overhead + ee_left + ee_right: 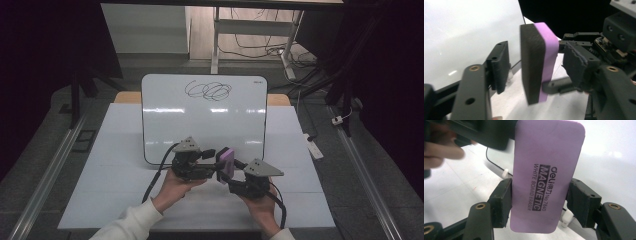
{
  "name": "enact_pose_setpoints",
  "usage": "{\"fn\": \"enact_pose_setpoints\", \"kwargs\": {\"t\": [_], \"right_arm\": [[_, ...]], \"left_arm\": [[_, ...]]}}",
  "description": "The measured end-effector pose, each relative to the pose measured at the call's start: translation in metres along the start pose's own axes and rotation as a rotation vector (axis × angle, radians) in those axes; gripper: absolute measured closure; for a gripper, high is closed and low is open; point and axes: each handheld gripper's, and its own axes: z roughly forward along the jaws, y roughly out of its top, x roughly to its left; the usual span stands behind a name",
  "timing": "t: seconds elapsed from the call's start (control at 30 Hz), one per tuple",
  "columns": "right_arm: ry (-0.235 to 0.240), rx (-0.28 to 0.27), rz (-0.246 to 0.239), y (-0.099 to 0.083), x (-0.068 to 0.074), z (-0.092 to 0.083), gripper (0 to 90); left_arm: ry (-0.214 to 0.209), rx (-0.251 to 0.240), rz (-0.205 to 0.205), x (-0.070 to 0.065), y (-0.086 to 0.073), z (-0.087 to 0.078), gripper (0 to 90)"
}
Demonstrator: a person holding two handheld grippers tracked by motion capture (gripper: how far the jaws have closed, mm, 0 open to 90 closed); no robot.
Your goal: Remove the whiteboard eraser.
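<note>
Eraser (pixel 546 175) clamped upright across its short sides by right gripper (pixel 231 176), near whiteboard's (pixel 200 120) 6 o'clock edge. Left gripper (pixel 209 154) spread wide around it, not touching; scribble (pixel 209 90) toward 12 o'clock.

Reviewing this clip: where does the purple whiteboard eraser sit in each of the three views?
High view: the eraser is low centre, between the two grippers, at the whiteboard's near edge.
Left gripper view: centre, edge-on, dark felt face towards the left, between that gripper's spread fingers.
Right gripper view: centre, printed purple back facing the camera, clamped by the right gripper.
Shared landmark: the whiteboard behind it.
</note>
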Motion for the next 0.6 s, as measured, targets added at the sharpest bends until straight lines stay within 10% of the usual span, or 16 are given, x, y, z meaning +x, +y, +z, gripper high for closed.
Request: {"fn": "enact_pose_setpoints", "kwargs": {"t": [0.6], "right_arm": [[-0.047, -0.046, 0.037, 0.002, -0.024, -0.015, 39.9]], "left_arm": [[0.212, 0.103, 0.024, 0.032, -0.057, -0.102, 26.7]]}}
